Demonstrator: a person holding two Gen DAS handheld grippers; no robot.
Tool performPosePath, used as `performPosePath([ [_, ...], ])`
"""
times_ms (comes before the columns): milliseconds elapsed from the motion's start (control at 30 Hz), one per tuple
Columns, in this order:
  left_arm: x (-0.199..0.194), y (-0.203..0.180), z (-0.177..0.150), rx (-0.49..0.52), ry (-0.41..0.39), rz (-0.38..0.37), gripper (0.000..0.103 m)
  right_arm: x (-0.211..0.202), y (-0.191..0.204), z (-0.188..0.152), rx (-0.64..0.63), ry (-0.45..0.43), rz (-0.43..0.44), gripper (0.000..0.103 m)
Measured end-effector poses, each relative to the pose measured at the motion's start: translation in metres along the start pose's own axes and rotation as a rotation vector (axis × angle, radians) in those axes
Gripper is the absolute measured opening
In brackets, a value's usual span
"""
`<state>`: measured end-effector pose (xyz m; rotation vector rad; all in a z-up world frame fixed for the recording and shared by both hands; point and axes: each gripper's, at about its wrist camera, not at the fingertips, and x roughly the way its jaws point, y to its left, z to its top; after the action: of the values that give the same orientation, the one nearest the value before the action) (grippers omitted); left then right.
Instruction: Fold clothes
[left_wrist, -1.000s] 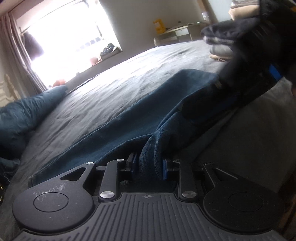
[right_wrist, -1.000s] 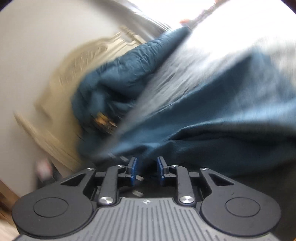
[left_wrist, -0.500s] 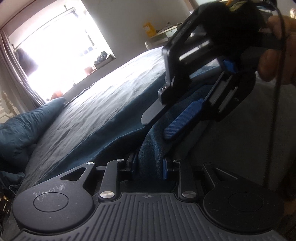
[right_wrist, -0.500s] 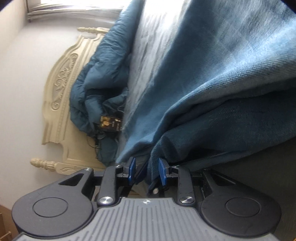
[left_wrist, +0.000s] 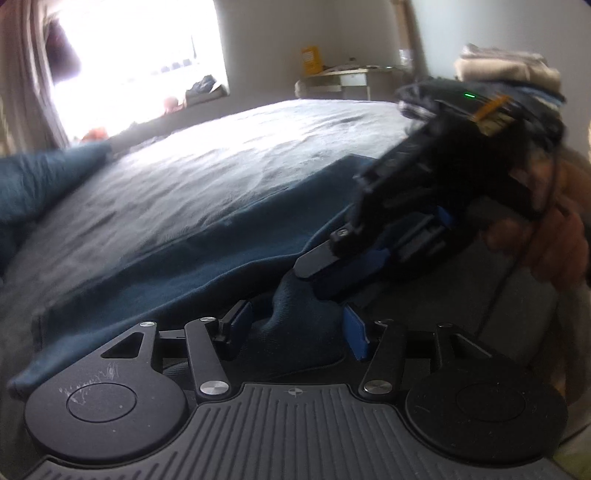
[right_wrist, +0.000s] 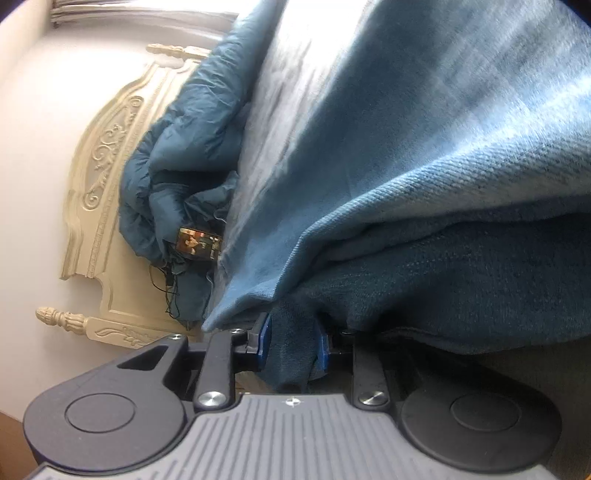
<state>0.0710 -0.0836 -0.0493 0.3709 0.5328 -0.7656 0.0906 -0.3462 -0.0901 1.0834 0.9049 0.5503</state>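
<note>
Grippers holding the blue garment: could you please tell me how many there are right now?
2. The left gripper has the blue garment bunched between its opened fingers; the right gripper pinches a fold of it, close beside the left. No others visible.

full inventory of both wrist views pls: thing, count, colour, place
Garment: 1, dark blue, spread on the bed, a bunched edge between both grippers' fingers.
Bed cover: 1, grey, under the garment.
Duvet: 1, teal, heaped against the headboard.
Headboard: 1, cream, carved, behind the duvet.
Small device: 1, shiny, with dark wires, tucked into the duvet; type unclear.
Folded stack: 1, beige and dark layers, far right of the bed.
Desk: 1, white, far wall.
Yellow item: 1, on the desk; blurred.
Window: 1, overexposed, clutter on its sill.
Left gripper: black, blue pads, open around the fabric.
Right gripper: black, blue pads, shut on the fabric.
Hand: 1, holding the right gripper.
</note>
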Motion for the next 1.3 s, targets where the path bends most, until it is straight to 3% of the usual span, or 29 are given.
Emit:
performPosePath([
  [133,0.013,0.006,0.006,-0.053,0.02,-0.019,0.051,-0.007,0.003,-0.007,-0.096,-0.032,0.0,0.029],
  [400,0.019,0.028,0.006,-0.217,0.039,-0.076,0.03,-0.029,0.024,-0.032,-0.459,-0.092,-0.11,0.028],
  [600,0.019,0.029,0.009,-0.218,0.044,-0.084,0.022,-0.019,0.068,-0.089,-1.129,-0.086,-0.397,0.028],
  [733,0.02,0.022,0.01,-0.154,0.05,-0.065,0.021,0.006,0.072,-0.11,-1.366,-0.047,-0.503,0.029],
  [1000,0.022,0.016,0.012,-0.033,0.087,-0.074,0.023,0.02,0.069,-0.126,-1.491,-0.081,-0.586,0.03],
  [1133,0.026,0.016,0.013,-0.026,0.109,-0.076,0.024,0.03,0.067,-0.133,-1.53,-0.092,-0.603,0.043],
  [1200,0.026,0.014,0.013,-0.023,0.109,-0.058,0.023,0.036,0.066,-0.134,-1.536,-0.098,-0.608,0.044],
  [1233,0.024,0.01,0.013,0.004,0.101,-0.033,0.022,0.036,0.068,-0.133,-1.522,-0.093,-0.605,0.039],
  [1300,0.021,-0.001,0.013,0.065,0.082,0.021,0.021,0.033,0.071,-0.133,-1.486,-0.077,-0.59,0.014],
])
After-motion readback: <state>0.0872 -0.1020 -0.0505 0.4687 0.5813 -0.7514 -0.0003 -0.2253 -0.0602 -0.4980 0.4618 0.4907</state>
